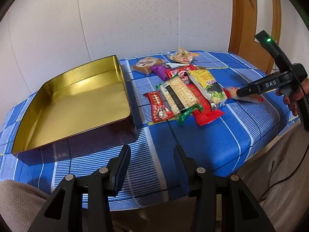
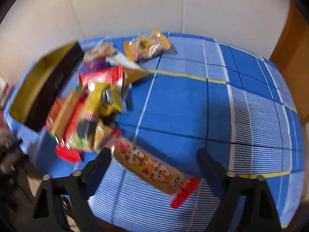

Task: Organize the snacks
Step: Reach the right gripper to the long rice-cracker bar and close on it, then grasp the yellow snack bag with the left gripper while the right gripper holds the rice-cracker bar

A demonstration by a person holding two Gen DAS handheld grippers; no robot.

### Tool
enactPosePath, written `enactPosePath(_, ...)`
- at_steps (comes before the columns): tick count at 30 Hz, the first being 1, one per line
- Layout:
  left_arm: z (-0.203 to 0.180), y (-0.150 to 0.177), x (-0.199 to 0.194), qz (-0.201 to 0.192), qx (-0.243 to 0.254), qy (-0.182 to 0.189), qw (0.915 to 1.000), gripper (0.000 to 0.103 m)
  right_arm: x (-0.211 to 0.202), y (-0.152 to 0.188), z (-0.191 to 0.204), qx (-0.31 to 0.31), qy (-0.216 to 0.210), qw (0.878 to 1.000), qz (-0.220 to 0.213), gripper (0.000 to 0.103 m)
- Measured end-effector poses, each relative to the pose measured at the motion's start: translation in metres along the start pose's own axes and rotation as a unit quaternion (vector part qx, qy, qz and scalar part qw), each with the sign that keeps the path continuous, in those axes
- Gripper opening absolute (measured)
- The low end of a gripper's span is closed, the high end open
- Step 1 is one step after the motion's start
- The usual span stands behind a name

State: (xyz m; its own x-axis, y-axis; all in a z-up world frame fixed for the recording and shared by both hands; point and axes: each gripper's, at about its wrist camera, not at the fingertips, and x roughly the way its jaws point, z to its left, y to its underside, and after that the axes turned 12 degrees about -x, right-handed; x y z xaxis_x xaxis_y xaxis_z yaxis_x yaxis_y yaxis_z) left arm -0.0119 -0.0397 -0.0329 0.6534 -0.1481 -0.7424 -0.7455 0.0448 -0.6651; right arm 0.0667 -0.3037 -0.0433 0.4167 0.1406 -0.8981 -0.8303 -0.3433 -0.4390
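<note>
1. Left wrist view: the left gripper (image 1: pixel 152 154) hangs over the blue checked tablecloth (image 1: pixel 222 135), jaws spread and empty. The gold tin (image 1: pixel 77 104) stands open on the cloth to the left; just beside it to the right lies the heap of snacks (image 1: pixel 185 92) (crackers, red and yellow wrappers).
2. Right wrist view (blurred): the right gripper (image 2: pixel 154 154) straddles a long red-ended snack packet (image 2: pixel 154 169) lying flat at the heap's near edge; the left pad (image 2: pixel 105 158) is close against it, the other clearly apart.
</note>
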Motion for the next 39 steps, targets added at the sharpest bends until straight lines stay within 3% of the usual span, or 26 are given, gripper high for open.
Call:
enactPosePath(4, -0.003, -0.002, 0.005, 0.016, -0.002, 0.008, 0.9998, 0.047, 0.010, 0.002, 0.002, -0.003, 0.015, 1.000, 0.024, 0.057)
enactPosePath(8, -0.002, -0.006, 0.016, 0.062, -0.026, 0.037, 0.9970, 0.047, 0.010, 0.002, -0.007, 0.048, 0.044, 0.998, 0.002, 0.036)
enactPosePath(11, -0.004, -0.007, 0.025, 0.108, -0.053, 0.072, 0.9902, 0.047, 0.006, 0.009, -0.015, 0.115, 0.039, 0.992, -0.038, 0.033)
enactPosePath(18, -0.031, -0.026, 0.028, 0.162, -0.075, 0.144, 0.9733, 0.047, -0.001, 0.020, -0.014, 0.163, 0.033, 0.983, -0.072, 0.033)
enactPosePath(20, -0.036, -0.036, 0.032, 0.172, -0.082, 0.157, 0.9690, 0.050, -0.003, 0.023, -0.014, 0.162, 0.032, 0.984, -0.074, 0.033)
enactPosePath(22, -0.043, -0.045, 0.040, 0.186, -0.083, 0.162, 0.9655, 0.066, -0.005, 0.024, -0.012, 0.156, 0.036, 0.985, -0.072, 0.033)
enactPosePath(26, -0.047, -0.061, 0.059, 0.216, -0.122, 0.167, 0.9543, 0.068, -0.005, 0.026, -0.012, 0.143, 0.047, 0.986, -0.070, 0.032)
enactPosePath(31, -0.063, -0.090, 0.066, 0.149, -0.109, 0.134, 0.9736, 0.068, -0.007, 0.027, -0.014, 0.148, 0.062, 0.985, -0.068, 0.030)
enactPosePath(36, -0.078, -0.112, 0.086, 0.120, -0.099, 0.141, 0.9778, 0.068, -0.006, 0.026, -0.017, 0.152, 0.069, 0.984, -0.067, 0.030)
enactPosePath(39, -0.092, -0.120, 0.098, 0.110, -0.062, 0.115, 0.9853, 0.068, -0.006, 0.026, -0.018, 0.154, 0.069, 0.983, -0.067, 0.031)
